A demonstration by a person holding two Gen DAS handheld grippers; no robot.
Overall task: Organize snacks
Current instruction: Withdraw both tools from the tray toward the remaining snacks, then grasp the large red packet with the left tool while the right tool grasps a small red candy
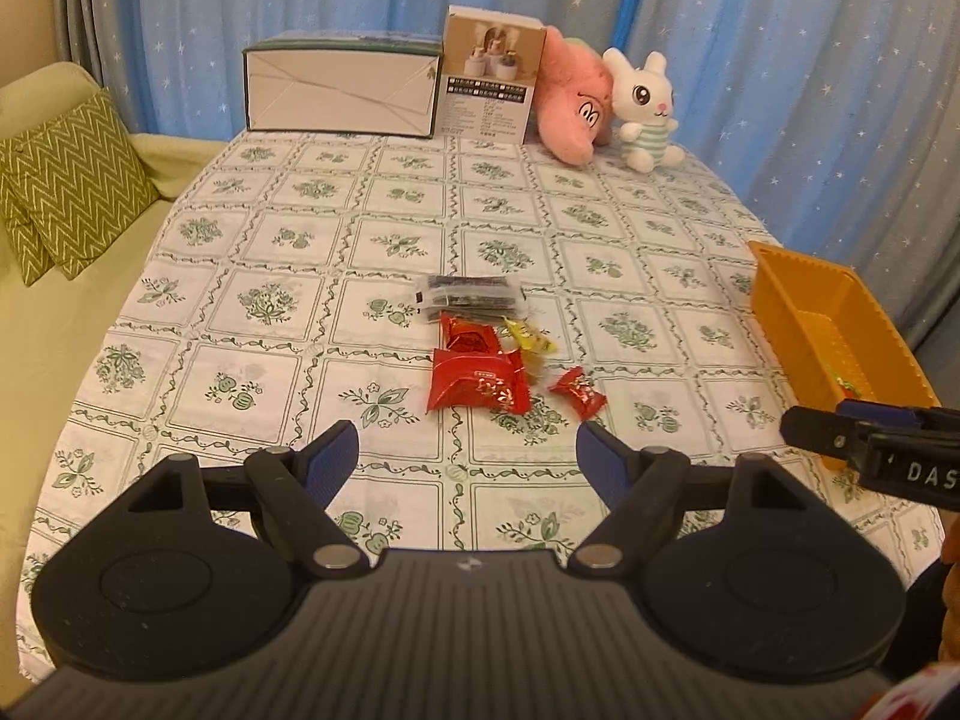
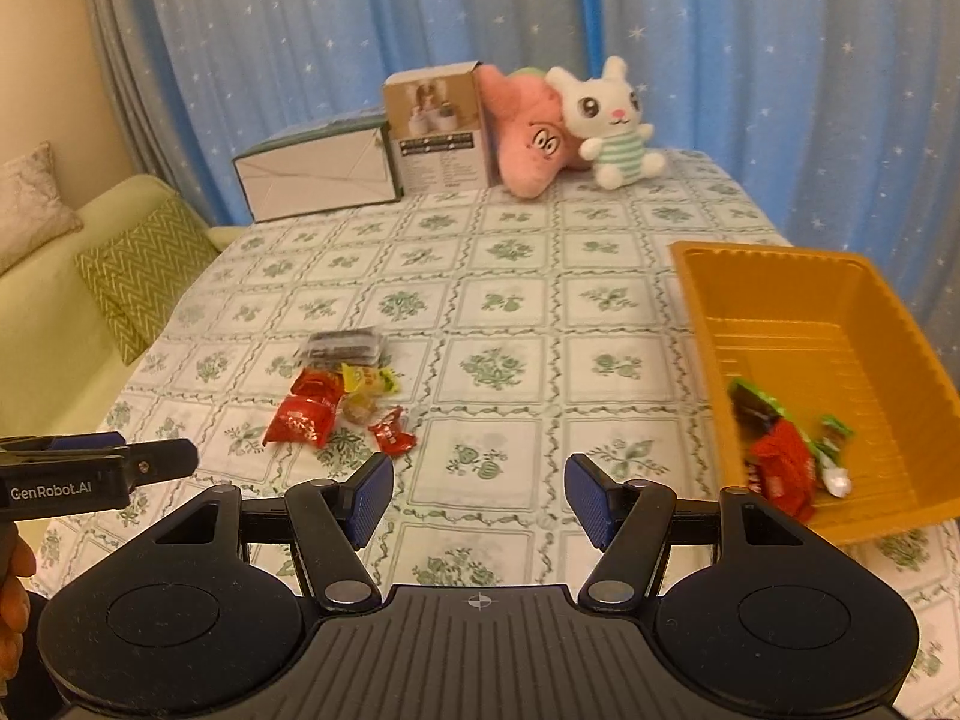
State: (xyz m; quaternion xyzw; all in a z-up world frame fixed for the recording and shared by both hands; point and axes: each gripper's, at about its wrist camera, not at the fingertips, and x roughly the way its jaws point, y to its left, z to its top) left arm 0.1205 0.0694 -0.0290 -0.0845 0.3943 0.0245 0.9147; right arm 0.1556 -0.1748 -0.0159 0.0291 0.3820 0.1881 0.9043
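1. Hovering over the table point(image 1: 252, 252), the left gripper point(image 1: 468, 450) has its jaws apart with nothing between them; only cloth shows in the gap.
2. The right gripper point(image 2: 479, 489) likewise stands open and empty above the tablecloth; its blue pads point(image 2: 591, 501) touch nothing.
3. In the left view the right gripper's tip pokes in at 3 o'clock, in front of the tray point(image 1: 798, 324); in the right view the left gripper's tip enters at 9 o'clock.
4. Loose snacks lie in a cluster at mid-table, at 12 o'clock from the left gripper: a dark packet point(image 1: 468, 297) farthest, a big red pack point(image 1: 477, 387) nearest, a small red candy point(image 1: 577, 391) just to its right, a yellow one point(image 1: 528, 336) between them and the dark packet.
5. From the right gripper that cluster sits at 10 o'clock; the orange tray is at 2 o'clock.
6. Inside the tray, at its near end, lie a red pack point(image 2: 780, 468) and green-edged wrappers point(image 2: 759, 402), blurred.
7. At the table's far edge stand a white box point(image 1: 339, 93), a tall box point(image 1: 489, 78), a pink plush point(image 1: 573, 102) and a bunny point(image 1: 642, 108), touching in a row.
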